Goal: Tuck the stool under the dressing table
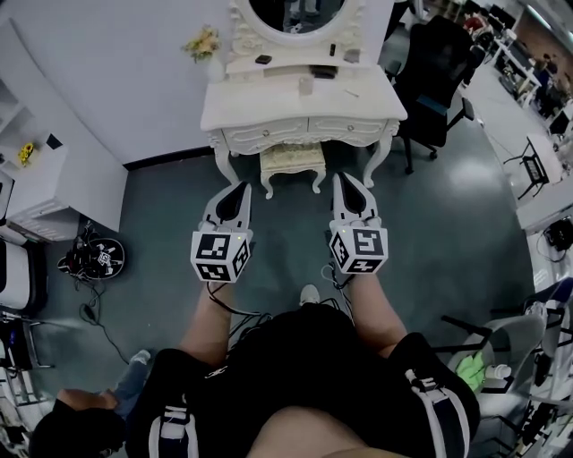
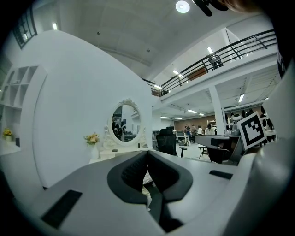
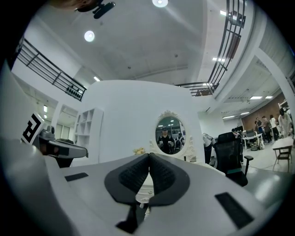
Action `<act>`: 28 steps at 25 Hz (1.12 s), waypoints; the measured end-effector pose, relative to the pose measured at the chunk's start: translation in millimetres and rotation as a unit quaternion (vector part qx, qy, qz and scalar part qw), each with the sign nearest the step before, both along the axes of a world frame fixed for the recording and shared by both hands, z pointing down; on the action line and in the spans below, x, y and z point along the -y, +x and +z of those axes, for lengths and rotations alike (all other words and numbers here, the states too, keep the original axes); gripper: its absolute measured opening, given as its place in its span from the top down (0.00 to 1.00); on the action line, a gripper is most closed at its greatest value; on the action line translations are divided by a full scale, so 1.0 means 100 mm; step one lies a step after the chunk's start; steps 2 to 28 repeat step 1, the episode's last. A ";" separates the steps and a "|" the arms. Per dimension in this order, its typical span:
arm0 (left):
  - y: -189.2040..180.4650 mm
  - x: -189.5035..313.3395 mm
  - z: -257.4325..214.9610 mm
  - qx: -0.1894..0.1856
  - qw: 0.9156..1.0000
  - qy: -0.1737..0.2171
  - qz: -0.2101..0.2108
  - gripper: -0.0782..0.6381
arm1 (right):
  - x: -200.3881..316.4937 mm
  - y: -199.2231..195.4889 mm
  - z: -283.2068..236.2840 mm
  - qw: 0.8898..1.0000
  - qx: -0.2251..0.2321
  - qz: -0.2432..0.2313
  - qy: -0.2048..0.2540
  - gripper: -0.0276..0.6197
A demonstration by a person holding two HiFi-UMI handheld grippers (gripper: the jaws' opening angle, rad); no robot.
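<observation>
A white dressing table point(image 1: 269, 112) with an oval mirror point(image 1: 297, 18) stands against the wall. A cream stool point(image 1: 293, 159) with curved legs sits partly under its front edge, between the table legs. My left gripper point(image 1: 242, 188) and right gripper point(image 1: 342, 179) are held side by side just short of the stool, pointing level at it. Both are shut with nothing between the jaws and neither touches the stool. The mirror point(image 2: 124, 122) and a flower vase point(image 2: 92, 140) show in the left gripper view. In the right gripper view the mirror point(image 3: 168, 135) is straight ahead beyond the shut jaws.
A black office chair point(image 1: 439, 67) stands right of the table. White shelves point(image 1: 36, 174) line the left wall, with a bundle of cables and gear point(image 1: 94, 259) on the floor beside them. Small items lie on the table top. A folding chair point(image 1: 501, 344) is at the lower right.
</observation>
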State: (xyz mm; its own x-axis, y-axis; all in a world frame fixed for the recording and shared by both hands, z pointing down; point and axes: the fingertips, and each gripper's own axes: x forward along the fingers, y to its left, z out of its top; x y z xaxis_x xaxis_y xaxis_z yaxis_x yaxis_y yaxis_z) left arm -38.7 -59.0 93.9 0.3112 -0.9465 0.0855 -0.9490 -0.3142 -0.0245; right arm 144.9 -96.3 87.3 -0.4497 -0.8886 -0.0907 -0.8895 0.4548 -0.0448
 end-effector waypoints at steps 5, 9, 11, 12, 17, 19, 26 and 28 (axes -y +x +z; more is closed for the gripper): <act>0.01 0.03 0.01 0.000 1.000 0.000 0.000 0.87 | 0.03 0.01 0.01 1.000 -0.001 -0.001 0.001 0.94; 0.01 0.03 0.01 0.000 1.000 0.000 0.000 0.87 | 0.03 0.01 0.01 1.000 -0.001 -0.001 0.001 0.94; 0.01 0.03 0.01 0.000 1.000 0.000 0.000 0.87 | 0.03 0.01 0.01 1.000 -0.001 -0.001 0.001 0.94; 0.01 0.03 0.01 0.000 1.000 0.000 0.000 0.87 | 0.03 0.01 0.01 1.000 -0.001 -0.001 0.001 0.94; 0.01 0.03 0.01 0.000 1.000 0.000 0.000 0.87 | 0.03 0.01 0.01 1.000 -0.001 -0.001 0.001 0.94; 0.01 0.03 0.01 0.000 1.000 0.000 0.000 0.87 | 0.03 0.01 0.01 1.000 -0.001 -0.001 0.001 0.94; 0.01 0.03 0.01 0.000 1.000 0.000 0.000 0.87 | 0.03 0.01 0.01 1.000 -0.001 -0.001 0.001 0.94; 0.01 0.03 0.01 0.000 1.000 0.000 0.000 0.87 | 0.03 0.01 0.01 1.000 -0.001 -0.001 0.001 0.94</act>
